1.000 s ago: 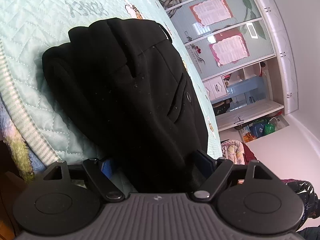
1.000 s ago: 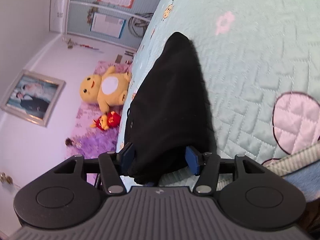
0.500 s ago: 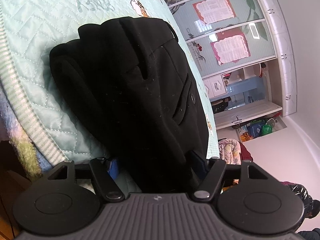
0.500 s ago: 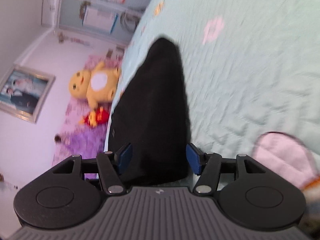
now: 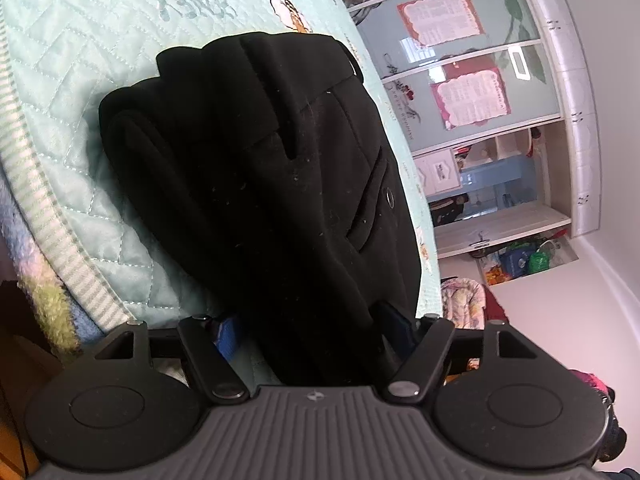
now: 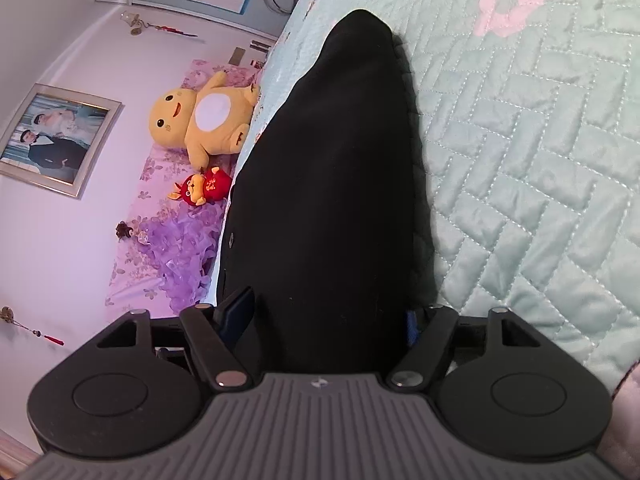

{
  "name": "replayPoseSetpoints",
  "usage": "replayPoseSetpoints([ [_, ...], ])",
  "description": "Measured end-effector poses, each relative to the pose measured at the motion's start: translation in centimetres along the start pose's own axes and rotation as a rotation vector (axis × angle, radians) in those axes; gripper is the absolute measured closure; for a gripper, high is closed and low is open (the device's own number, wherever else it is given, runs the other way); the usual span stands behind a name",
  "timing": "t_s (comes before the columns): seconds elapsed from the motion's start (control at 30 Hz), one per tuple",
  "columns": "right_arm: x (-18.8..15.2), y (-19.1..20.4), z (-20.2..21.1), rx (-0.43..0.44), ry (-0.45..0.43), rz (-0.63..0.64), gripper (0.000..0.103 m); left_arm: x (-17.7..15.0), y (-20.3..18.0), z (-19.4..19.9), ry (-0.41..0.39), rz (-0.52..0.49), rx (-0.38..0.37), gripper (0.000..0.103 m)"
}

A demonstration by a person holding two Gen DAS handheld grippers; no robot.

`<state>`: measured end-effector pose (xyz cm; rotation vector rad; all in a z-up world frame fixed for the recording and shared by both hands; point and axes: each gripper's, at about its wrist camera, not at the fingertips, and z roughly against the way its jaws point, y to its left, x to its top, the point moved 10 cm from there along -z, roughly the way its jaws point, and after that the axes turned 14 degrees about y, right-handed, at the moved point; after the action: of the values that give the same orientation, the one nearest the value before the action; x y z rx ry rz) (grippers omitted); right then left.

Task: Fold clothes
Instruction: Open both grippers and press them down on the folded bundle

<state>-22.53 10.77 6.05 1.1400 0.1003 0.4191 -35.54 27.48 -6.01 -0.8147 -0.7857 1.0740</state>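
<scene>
1. Through my left wrist camera I see the black garment (image 5: pixel 280 184): thick dark fabric in stacked folds, with a slanted pocket opening, a small round button (image 5: pixel 389 198) and specks of lint on the surface.
2. It lies on the mint quilted bedspread (image 5: pixel 80 56), close to the striped edge trim (image 5: pixel 60 240), and its near end runs down between my left gripper (image 5: pixel 312 332) fingers.
3. That left gripper stands partly spread, one blue pad (image 5: pixel 226 330) on each side of the cloth; the fabric fills the gap, though I cannot tell how firmly it is pinched.
4. From the right wrist camera the same garment (image 6: pixel 332 184) looks like a smooth, tapering dark mass narrowing to a rounded tip away from me, resting on the bedspread (image 6: pixel 540 140).
5. My right gripper (image 6: pixel 328 320) is likewise part open, with cloth packed between its fingers; the grip itself is hidden by fabric.
6. As for containers, the open wardrobe compartment (image 5: pixel 492 176) across the room holds small items too blurred to name.
7. A yellow plush toy (image 6: pixel 204 120) and a small red one (image 6: pixel 204 189) sit at the head of the bed.
</scene>
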Motion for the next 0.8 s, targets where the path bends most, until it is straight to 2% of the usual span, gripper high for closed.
replayPoseSetpoints([
  [0.03, -0.1, -0.1, 0.0, -0.01, -0.004, 0.0, 0.046, 0.1, -0.1, 0.0, 0.004, -0.005, 0.011, 0.03],
  [0.17, -0.6, 0.1, 0.2, -0.036, -0.026, 0.009, 0.053, 0.2, -0.4, 0.3, 0.006, -0.015, 0.036, 0.032],
  [0.27, -0.6, 1.1, 0.6, -0.037, -0.053, 0.011, 0.058, 0.3, -0.7, 0.7, 0.007, -0.023, 0.025, 0.039],
  [0.33, -0.9, 1.2, 0.5, -0.024, -0.059, -0.004, 0.06, 0.4, -1.2, 1.5, -0.001, -0.034, 0.003, 0.04],
  [0.43, -1.8, 0.8, 0.3, -0.006, -0.058, -0.033, 0.06, 0.7, -1.6, 2.6, -0.012, -0.034, -0.017, 0.041],
  [0.5, -2.4, 0.6, 0.1, 0.006, -0.057, -0.053, 0.06, 0.8, -0.7, 2.5, -0.011, -0.03, 0.009, 0.04],
  [0.57, -3.0, 0.4, -0.1, 0.018, -0.057, -0.073, 0.06, 0.6, 1.1, 1.7, 0.02, 0.026, 0.056, 0.038],
  [0.6, -3.2, 0.2, -0.2, 0.024, -0.056, -0.083, 0.059, 0.4, 1.4, 1.5, 0.024, 0.036, 0.057, 0.036],
  [0.67, -3.8, 0.0, -0.3, 0.037, -0.056, -0.103, 0.057, 0.3, 0.9, 1.6, 0.002, -0.003, 0.066, 0.033],
  [0.8, -4.9, -0.3, -0.7, 0.055, -0.053, -0.137, 0.051, 0.4, 0.5, 2.0, -0.006, 0.02, 0.082, 0.031],
])
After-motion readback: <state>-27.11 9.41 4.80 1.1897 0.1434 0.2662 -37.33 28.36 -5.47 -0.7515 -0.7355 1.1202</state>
